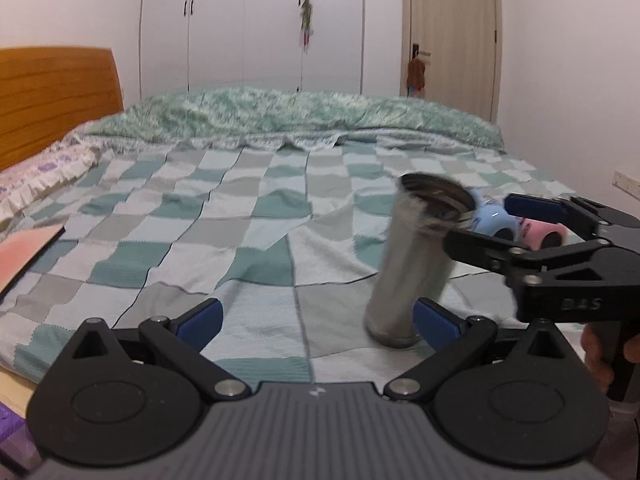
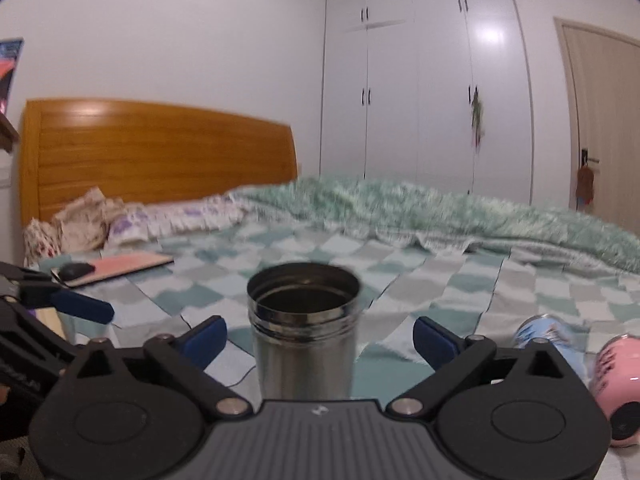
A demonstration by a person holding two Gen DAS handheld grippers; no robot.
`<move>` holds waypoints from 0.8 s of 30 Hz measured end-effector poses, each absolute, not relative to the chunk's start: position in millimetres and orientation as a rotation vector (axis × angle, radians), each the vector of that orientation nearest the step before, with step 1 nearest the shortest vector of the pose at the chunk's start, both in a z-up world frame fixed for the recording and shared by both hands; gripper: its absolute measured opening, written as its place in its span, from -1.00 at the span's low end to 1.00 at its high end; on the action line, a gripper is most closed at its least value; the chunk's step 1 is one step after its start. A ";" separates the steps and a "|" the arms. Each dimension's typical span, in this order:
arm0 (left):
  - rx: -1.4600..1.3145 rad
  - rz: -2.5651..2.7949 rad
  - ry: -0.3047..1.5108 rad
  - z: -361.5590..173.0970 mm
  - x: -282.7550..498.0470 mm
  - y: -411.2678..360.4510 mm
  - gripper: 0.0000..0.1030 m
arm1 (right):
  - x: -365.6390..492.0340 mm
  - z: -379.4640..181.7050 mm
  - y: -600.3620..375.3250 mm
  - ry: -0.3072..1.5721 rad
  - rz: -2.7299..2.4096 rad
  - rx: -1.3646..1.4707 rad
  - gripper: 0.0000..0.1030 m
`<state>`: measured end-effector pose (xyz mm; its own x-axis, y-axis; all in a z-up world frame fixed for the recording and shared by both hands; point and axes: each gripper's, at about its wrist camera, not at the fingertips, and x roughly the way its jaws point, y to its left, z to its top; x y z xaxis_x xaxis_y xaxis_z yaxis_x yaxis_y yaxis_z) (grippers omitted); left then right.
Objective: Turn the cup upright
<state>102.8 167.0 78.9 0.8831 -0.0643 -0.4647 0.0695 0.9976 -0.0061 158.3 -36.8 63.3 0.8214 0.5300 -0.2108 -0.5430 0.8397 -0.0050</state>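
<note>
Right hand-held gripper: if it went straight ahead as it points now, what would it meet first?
Most likely the steel cup, standing mouth-up on the bed between the open fingers of the right hand-held gripper; exact depth is unclear.

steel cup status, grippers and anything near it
Left gripper open, empty. Right gripper open, straddling steel cup, mouth up on bed. Blue cup, pink cup lying right.

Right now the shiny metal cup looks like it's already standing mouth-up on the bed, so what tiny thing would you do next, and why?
Probably draw the right gripper straight back. The steel cup stands mouth-up on the checkered blanket, and both blue pads sit wide of its wall with gaps on either side, so nothing grips it. In the left wrist view it looks tilted, though blurred, so retreat slowly without brushing it.
</note>
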 end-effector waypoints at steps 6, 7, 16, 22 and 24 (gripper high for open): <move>-0.001 -0.091 0.373 86.3 67.2 124.9 1.00 | 109.0 71.3 -95.6 0.130 0.527 -0.073 1.00; -0.014 -0.104 0.364 85.3 62.1 117.4 1.00 | 100.7 71.3 -106.4 0.128 0.519 -0.074 1.00; -0.057 -0.173 0.325 56.2 28.5 54.1 1.00 | 43.1 44.2 -186.3 0.165 0.378 -0.076 1.00; -0.028 -0.118 0.233 33.9 11.2 31.9 1.00 | 18.1 20.6 -221.2 0.142 0.297 -0.085 1.00; -0.001 -0.093 0.194 27.7 5.8 25.1 1.00 | 12.6 13.8 -226.8 0.135 0.287 -0.080 1.00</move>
